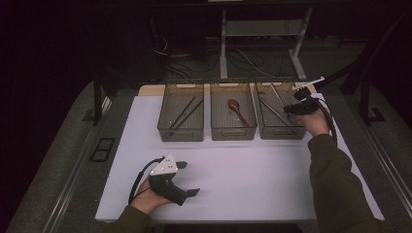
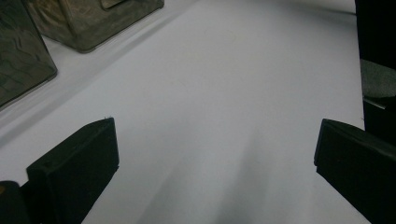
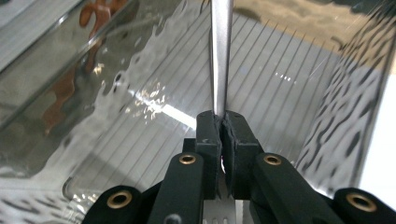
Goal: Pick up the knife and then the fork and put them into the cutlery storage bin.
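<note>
My right gripper (image 1: 295, 108) is over the right-hand clear bin (image 1: 282, 132), jaws shut on a silver fork (image 3: 220, 56). In the right gripper view the jaws (image 3: 223, 123) pinch the fork's handle. The handle runs away from me into the bin, and the tines show near the camera (image 3: 219, 217). A second silver utensil (image 1: 272, 110) lies in that bin. My left gripper (image 1: 188, 178) rests on the white table top at the front left. It is open, with nothing between its fingers (image 2: 79, 158).
Three clear bins stand in a row at the back of the white mat (image 1: 243, 170). The left bin (image 1: 180, 133) holds dark chopsticks (image 1: 184, 112). The middle bin (image 1: 233, 133) holds a brown wooden spoon (image 1: 238, 110). Two bin corners (image 2: 88, 28) show in the left gripper view.
</note>
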Demonstrator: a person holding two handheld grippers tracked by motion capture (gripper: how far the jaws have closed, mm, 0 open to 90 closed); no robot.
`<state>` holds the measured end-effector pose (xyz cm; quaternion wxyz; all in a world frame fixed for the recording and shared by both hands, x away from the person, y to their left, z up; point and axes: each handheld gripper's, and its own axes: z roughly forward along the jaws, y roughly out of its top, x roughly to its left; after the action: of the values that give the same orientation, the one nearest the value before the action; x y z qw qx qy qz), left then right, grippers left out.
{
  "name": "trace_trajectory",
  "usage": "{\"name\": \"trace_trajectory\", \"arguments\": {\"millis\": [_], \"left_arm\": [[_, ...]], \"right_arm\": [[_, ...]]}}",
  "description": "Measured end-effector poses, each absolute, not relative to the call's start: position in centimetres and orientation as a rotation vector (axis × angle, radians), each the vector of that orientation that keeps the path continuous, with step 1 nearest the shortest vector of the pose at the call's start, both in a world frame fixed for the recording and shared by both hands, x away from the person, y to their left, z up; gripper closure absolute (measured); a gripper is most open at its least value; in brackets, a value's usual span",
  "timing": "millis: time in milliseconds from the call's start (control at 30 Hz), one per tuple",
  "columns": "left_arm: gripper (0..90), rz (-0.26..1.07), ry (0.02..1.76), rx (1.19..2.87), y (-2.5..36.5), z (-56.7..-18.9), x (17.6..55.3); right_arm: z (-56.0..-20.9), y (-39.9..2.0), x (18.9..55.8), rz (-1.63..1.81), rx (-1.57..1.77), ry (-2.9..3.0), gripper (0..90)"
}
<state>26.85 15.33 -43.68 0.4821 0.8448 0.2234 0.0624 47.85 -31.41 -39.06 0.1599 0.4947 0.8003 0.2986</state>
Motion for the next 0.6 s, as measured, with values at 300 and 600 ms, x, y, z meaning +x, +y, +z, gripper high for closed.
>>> {"name": "trace_trajectory", "arguments": {"millis": [300,600], "left_arm": [[0.0,0.152,0.541,2.066,15.3,-43.7,26.8],[0.0,0.151,0.540,2.068,15.3,-43.6,26.8]], "right_arm": [[-39.3,-31.2,47.6,0.863,1.413,2.306,81.4],[-38.3,-31.4,47.1,1.009,1.431,2.276,65.8]]}}
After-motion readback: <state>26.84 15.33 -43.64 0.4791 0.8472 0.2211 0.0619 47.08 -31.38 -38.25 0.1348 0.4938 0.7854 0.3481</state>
